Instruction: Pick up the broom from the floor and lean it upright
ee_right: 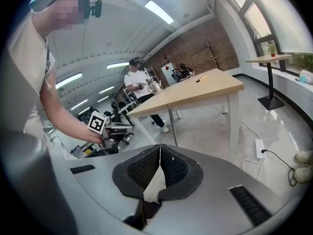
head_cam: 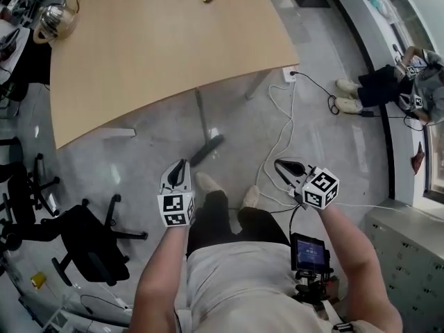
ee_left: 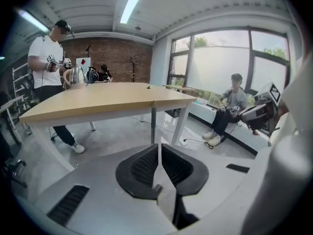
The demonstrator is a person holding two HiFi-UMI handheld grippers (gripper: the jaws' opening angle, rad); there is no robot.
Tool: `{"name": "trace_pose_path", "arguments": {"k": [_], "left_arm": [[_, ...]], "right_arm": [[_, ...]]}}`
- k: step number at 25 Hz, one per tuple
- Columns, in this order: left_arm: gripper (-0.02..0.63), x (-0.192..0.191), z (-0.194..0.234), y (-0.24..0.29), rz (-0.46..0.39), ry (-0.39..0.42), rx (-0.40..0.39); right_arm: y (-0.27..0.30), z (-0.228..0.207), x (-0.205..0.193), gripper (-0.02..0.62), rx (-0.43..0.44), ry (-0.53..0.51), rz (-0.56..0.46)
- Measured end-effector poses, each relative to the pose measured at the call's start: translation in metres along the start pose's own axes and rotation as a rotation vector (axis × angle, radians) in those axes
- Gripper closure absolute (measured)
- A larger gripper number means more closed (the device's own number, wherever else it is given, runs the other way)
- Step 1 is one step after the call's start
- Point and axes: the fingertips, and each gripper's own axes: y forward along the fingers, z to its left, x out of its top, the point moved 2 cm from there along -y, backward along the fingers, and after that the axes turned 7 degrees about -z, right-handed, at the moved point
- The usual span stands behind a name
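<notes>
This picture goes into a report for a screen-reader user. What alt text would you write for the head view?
Seen from above, a person holds the left gripper and the right gripper out in front, both shut and empty. Ahead, the broom stands with its head on the floor and its handle leaning against the edge of a wooden table. A black office chair sits at the left.

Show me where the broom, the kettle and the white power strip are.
broom (head_cam: pixel 202 120): head view, on its grey handle.
kettle (head_cam: pixel 53 19): head view, on its metal body.
white power strip (head_cam: pixel 289 74): head view, on its top face.
</notes>
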Motion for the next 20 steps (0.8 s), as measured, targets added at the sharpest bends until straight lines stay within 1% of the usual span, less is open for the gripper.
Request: {"name": "trace_pose_path", "arguments": {"k": [3,5,10,15,18,20], "left_arm": [[0.58,0.007,-0.014,-0.016,-0.037,-0.051,-0.009],[0.58,0.011,-0.025,-0.03,-0.054,-0.08,-0.019],[0.58,0.03,-0.058,-0.071,-0.097,-0.099,-0.071],[0.58,0.049,-0.079,-0.107,-0.138,-0.103,-0.108],[0.58,0.05,-0.093,-0.12,-0.164,-0.117,-0.11],[0.58,0.046,-0.1,-0.129,-0.169,-0.119,-0.113]], "right_arm": [[-0.007,0.013,0.016,0.578,0.06,-0.063,-0.017],[-0.016,0.024,0.021,0.578,0.092,-0.08,-0.026],[-0.04,0.051,0.026,0.578,0.162,-0.09,-0.034],[-0.053,0.065,0.04,0.578,0.17,-0.075,-0.11],[-0.064,0.064,0.055,0.578,0.149,-0.092,-0.163],[-0.069,0.065,0.059,0.578,0.136,-0.08,-0.195]]}}
